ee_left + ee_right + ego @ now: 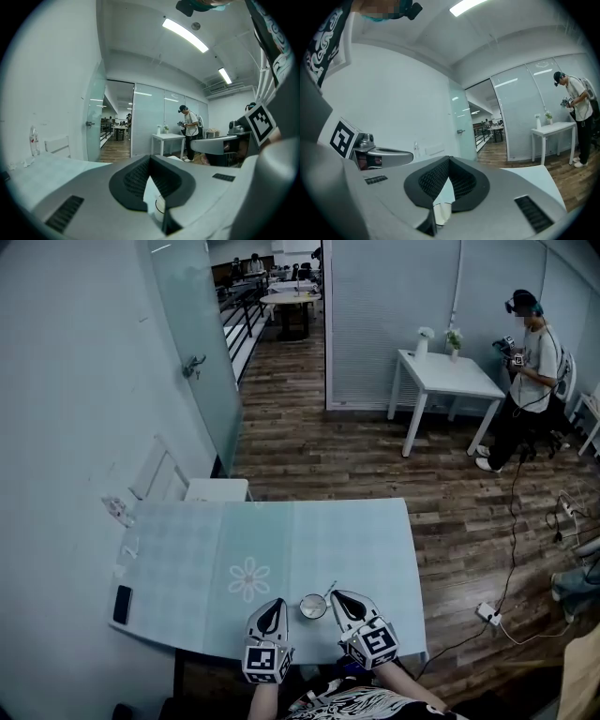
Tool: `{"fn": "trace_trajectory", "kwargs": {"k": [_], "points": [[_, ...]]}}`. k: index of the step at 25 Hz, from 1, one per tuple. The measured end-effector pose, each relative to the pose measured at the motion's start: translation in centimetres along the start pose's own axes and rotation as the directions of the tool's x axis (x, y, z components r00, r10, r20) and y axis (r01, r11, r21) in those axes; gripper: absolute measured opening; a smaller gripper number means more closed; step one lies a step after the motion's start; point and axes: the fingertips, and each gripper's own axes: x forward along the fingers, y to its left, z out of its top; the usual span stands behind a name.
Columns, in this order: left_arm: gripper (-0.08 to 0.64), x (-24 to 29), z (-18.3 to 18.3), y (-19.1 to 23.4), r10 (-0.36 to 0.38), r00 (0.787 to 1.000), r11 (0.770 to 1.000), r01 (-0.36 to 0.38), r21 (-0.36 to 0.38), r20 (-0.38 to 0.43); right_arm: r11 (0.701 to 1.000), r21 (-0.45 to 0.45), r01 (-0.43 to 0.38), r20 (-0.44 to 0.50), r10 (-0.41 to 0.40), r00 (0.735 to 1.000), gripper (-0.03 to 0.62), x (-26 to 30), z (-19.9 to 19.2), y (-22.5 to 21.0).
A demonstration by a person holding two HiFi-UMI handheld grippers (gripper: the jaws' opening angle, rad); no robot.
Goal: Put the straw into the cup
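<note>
Straw (330,588) slants at the cup's (312,607) far rim, just ahead of the right gripper (342,600).
Head view: the cup stands on the desk (187,559) between both grippers; whether the straw's end is inside cannot be told. Left gripper (150,159) view: jaws together, empty, cup below-right. Right gripper view: jaws together, empty, cup below-left. Opening the right gripper and pinching the straw low looks wise; a phone (122,604) lies well left, clear.
</note>
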Motion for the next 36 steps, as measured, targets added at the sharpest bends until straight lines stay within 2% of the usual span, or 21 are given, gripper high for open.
{"fn": "trace_trajectory", "kwargs": {"k": [3, 8, 23, 36], "points": [[0.011, 0.3, 0.2, 0.2, 0.004, 1.000, 1.000, -0.004, 0.006, 0.000, 1.000, -0.001, 0.002, -0.010, -0.002, 1.000, 0.012, 0.1, -0.3, -0.1], [0.011, 0.0, 0.2, 0.5, 0.012, 1.000, 1.000, -0.012, 0.006, 0.000, 0.998, -0.067, -0.011, -0.023, 0.009, 1.000, 0.012, 0.3, -0.4, 0.1], [0.011, 0.7, -0.6, -0.5, -0.028, 0.999, 1.000, 0.028, 0.010, -0.017, 0.998, -0.055, -0.016, -0.059, 0.013, 0.998, 0.009, 0.2, -1.5, 0.2], [0.011, 0.8, -1.4, -0.9, -0.029, 0.999, 0.999, 0.030, 0.012, -0.029, 0.999, -0.043, -0.014, -0.052, 0.012, 0.999, 0.009, 0.0, -1.8, -0.6]]}}
